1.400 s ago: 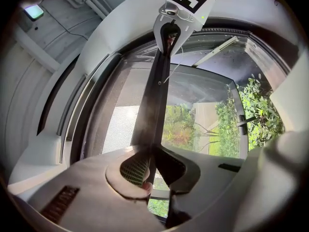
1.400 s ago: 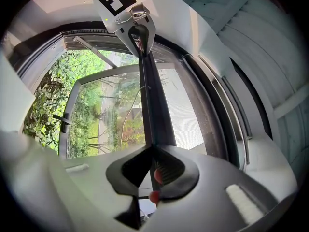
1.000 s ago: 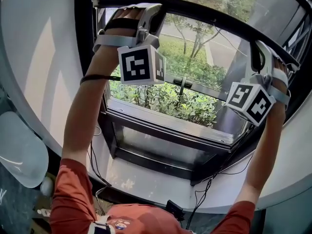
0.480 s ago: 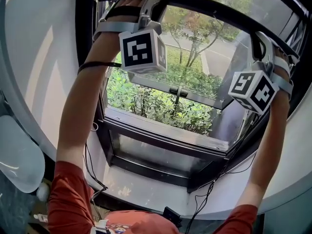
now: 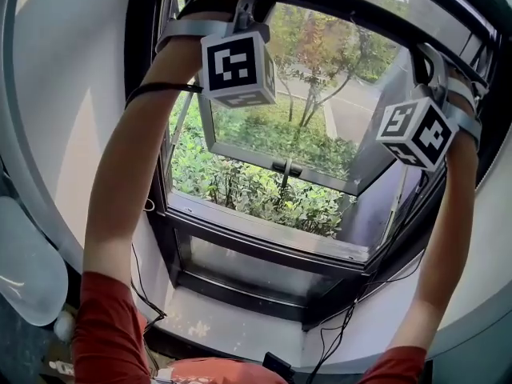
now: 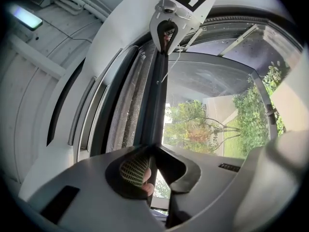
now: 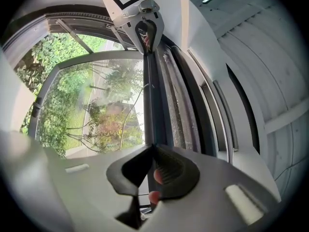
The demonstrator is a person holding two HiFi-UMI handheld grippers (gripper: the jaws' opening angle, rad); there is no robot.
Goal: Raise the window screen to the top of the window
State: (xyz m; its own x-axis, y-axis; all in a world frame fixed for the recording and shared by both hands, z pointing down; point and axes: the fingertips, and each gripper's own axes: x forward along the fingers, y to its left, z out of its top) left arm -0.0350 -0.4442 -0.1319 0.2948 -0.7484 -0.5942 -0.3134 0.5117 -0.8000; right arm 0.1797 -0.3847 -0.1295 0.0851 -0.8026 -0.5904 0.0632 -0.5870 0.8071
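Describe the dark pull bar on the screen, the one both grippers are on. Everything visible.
The pull bar is a slim, dark, straight rail, metal or plastic by its look. It lies across the window close to the top of the frame. Grey mesh runs along one side, between it and the frame. The left gripper and right gripper clamp it, one near each end.

Bright daylight came through the window, throwing soft slanted shadows on the wall. Fisheye bending curved every edge (both gripper views had black corners), and near parts were blurred.
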